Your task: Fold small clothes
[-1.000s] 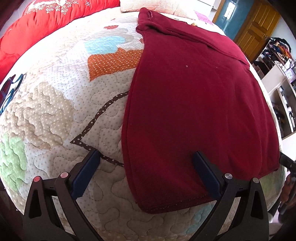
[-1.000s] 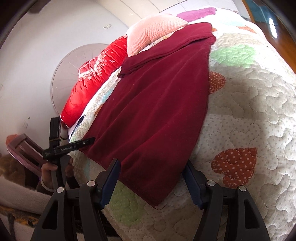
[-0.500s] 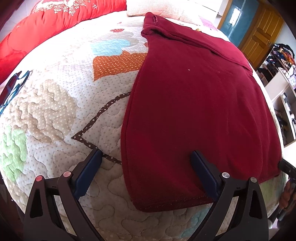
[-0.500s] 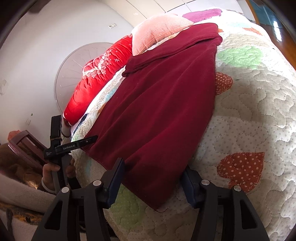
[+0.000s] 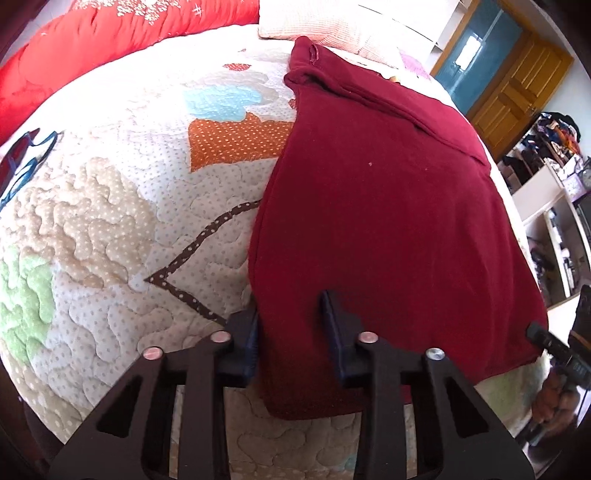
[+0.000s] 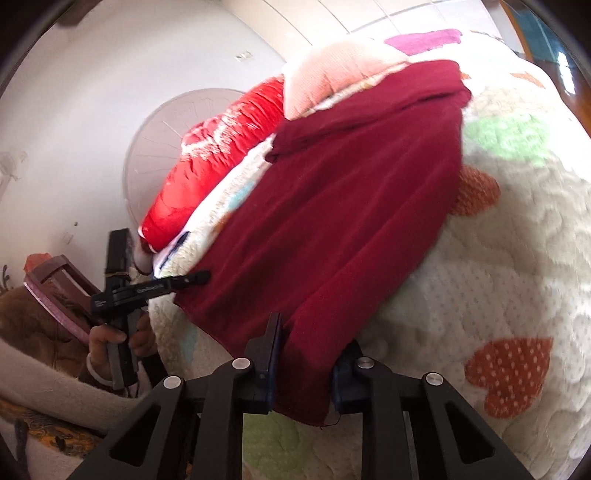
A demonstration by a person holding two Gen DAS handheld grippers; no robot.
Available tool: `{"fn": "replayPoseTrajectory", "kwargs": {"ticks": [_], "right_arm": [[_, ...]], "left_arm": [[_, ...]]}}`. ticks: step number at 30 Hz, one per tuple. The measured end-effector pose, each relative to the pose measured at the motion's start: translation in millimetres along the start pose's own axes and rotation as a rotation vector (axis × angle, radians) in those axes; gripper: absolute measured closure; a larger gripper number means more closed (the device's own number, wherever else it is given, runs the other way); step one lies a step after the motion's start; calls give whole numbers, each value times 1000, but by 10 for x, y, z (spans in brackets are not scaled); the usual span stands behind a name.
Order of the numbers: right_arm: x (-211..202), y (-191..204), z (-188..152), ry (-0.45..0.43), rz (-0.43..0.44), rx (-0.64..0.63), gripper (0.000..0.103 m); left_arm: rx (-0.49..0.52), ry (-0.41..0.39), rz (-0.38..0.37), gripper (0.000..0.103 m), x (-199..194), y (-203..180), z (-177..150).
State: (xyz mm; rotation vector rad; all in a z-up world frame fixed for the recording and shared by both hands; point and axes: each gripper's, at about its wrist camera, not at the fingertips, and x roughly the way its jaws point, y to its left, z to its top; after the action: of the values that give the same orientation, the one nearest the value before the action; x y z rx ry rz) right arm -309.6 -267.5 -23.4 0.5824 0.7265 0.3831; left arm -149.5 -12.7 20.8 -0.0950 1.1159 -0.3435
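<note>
A dark red garment [image 5: 388, 206] lies spread flat on the patchwork quilt [image 5: 110, 206], its folded top edge at the far end by the pillows. My left gripper [image 5: 291, 325] is shut on the garment's near left bottom corner. In the right wrist view the same garment [image 6: 351, 206] runs away from me, and my right gripper [image 6: 312, 354] is shut on its near right bottom corner. The left gripper [image 6: 199, 277] also shows there at the garment's other corner, held by a hand.
A red duvet [image 5: 110, 33] and a pink pillow [image 5: 332, 26] lie at the head of the bed. A wooden door [image 5: 517, 92] and shelves [image 5: 554, 221] stand to the right. A wooden chair [image 6: 55, 288] stands by the bed's left side.
Both grippers moved in onto the garment's bottom corners and closed on the cloth. The right wrist view is slightly blurred from motion.
</note>
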Motion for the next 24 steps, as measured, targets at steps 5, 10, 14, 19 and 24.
{"fn": "replayPoseTrajectory", "kwargs": {"ticks": [5, 10, 14, 19, 24], "right_arm": [[-117, 145, 364, -84, 78, -53, 84], [-152, 201, 846, -155, 95, -85, 84], [-132, 146, 1279, -206, 56, -121, 86], [29, -144, 1963, -270, -66, -79, 88], [317, -580, 2631, -296, -190, -20, 88]], "left_arm": [[-63, 27, -124, 94, -58, 135, 241], [-18, -6, -181, 95, -180, -22, 561], [9, -60, -221, 95, -256, -177, 1037], [33, -150, -224, 95, -107, -435, 1801], [7, -193, -142, 95, 382, -591, 2543]]}}
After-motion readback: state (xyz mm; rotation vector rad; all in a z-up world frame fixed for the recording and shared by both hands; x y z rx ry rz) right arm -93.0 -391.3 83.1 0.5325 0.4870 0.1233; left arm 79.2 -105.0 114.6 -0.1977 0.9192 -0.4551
